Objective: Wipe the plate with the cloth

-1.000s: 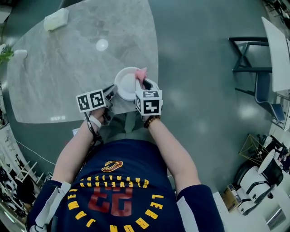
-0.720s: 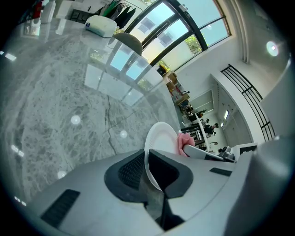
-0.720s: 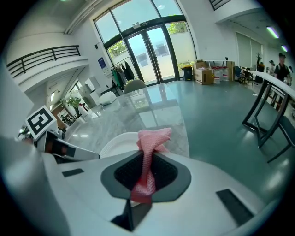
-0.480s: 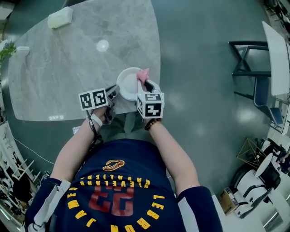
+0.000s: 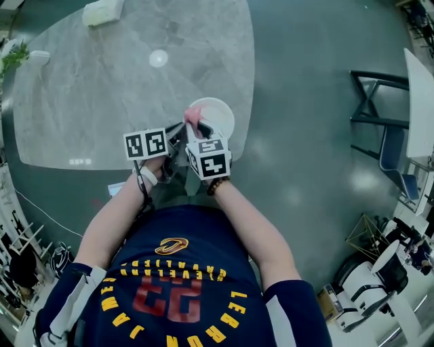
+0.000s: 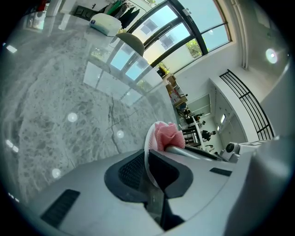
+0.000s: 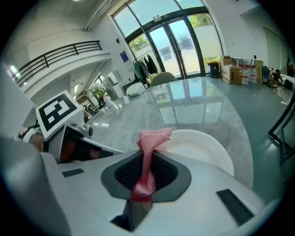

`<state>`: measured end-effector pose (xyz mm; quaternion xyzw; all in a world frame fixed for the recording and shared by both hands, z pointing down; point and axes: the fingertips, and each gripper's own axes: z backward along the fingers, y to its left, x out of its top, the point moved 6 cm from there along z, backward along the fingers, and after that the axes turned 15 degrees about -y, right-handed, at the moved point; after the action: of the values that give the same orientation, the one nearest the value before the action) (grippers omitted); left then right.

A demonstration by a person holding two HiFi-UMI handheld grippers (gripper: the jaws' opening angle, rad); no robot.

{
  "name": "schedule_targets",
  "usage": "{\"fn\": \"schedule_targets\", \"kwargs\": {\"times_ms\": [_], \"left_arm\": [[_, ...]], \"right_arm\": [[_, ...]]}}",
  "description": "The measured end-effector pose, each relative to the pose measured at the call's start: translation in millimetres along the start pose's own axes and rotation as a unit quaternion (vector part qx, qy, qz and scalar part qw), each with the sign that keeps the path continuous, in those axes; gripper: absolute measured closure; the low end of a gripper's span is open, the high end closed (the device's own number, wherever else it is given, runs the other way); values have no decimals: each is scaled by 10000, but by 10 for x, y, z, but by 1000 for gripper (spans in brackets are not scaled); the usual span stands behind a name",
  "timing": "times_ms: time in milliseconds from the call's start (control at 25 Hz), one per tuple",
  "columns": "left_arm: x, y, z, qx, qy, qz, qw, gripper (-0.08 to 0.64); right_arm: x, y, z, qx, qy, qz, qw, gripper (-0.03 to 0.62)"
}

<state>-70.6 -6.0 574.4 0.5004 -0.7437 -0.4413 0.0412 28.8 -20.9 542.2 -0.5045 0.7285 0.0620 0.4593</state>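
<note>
The white plate (image 5: 217,115) is held at the near edge of the marble table (image 5: 88,108). My left gripper (image 5: 179,136) is shut on the plate's near rim; in the left gripper view the plate (image 6: 147,154) runs edge-on between the jaws of the left gripper (image 6: 148,162). My right gripper (image 5: 197,127) is shut on the pink cloth (image 5: 192,115), which lies against the plate's left side. In the right gripper view the cloth (image 7: 151,140) stands up between the jaws of the right gripper (image 7: 148,167), with the plate (image 7: 205,147) just behind. The cloth (image 6: 167,134) also shows beside the plate in the left gripper view.
A white tissue box (image 5: 103,12) and a small white disc (image 5: 159,58) sit farther back on the table, with a small plant (image 5: 13,57) at its left edge. A dark chair (image 5: 380,129) stands on the grey floor to the right.
The cloth has swept from the plate's right edge over to its left side. The left gripper keeps its hold on the rim.
</note>
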Motion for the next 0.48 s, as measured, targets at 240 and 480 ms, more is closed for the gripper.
{"fn": "schedule_targets", "kwargs": {"times_ms": [240,480], "left_arm": [[12,64,30,-29,-45,87,9999,528],[26,64,50,-9,-71,141,9999,528]], "right_arm": [[-114,13,-90,-20,219,-117,9997,552],[-149,3,-43,5,288,-8,9996,552]]}}
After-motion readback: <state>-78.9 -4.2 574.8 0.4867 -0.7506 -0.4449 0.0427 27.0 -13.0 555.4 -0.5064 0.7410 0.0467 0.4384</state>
